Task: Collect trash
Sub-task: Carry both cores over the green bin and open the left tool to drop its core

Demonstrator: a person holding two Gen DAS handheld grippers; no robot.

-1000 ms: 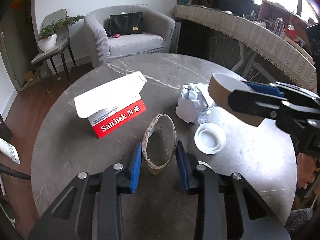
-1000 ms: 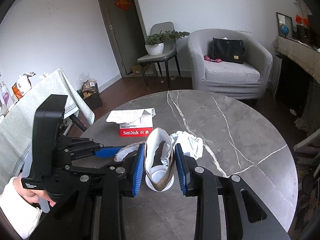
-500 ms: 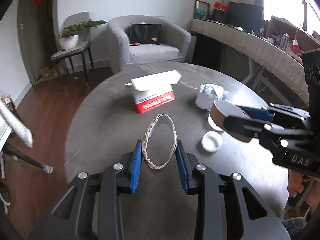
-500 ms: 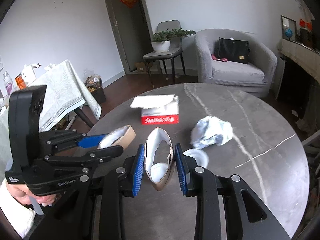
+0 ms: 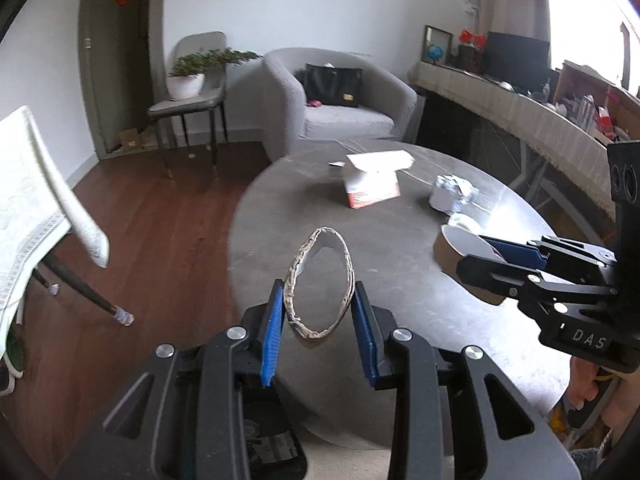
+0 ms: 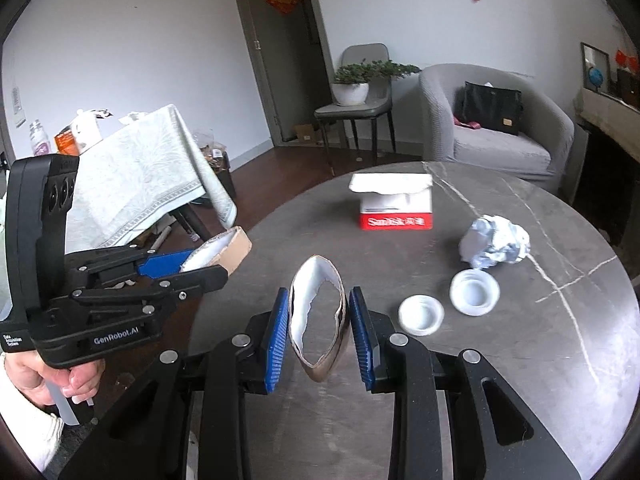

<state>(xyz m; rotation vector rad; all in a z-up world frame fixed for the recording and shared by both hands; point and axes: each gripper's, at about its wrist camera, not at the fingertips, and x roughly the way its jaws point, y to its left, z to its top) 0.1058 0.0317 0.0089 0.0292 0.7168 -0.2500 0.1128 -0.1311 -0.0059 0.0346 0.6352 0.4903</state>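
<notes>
Left gripper [image 5: 319, 312] clamped on a frayed cardboard ring [image 5: 319, 285], squeezed into an upright oval, held above the round table's [image 5: 400, 240] near edge. Right gripper [image 6: 319, 330] clenched on a white-lined cardboard ring [image 6: 318, 320], likewise squashed, long axis vertical. On the table: torn-open SanDisk box [image 6: 396, 206], contents hidden; crumpled paper [image 6: 496, 242]; two white lids [image 6: 421, 314].

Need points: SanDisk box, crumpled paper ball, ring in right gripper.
SanDisk box [image 6: 396, 222], right wrist view, red front panel.
Crumpled paper ball [image 6: 496, 242], right wrist view, centre.
Cardboard ring [image 6: 298, 322], right wrist view, white inner wall.
</notes>
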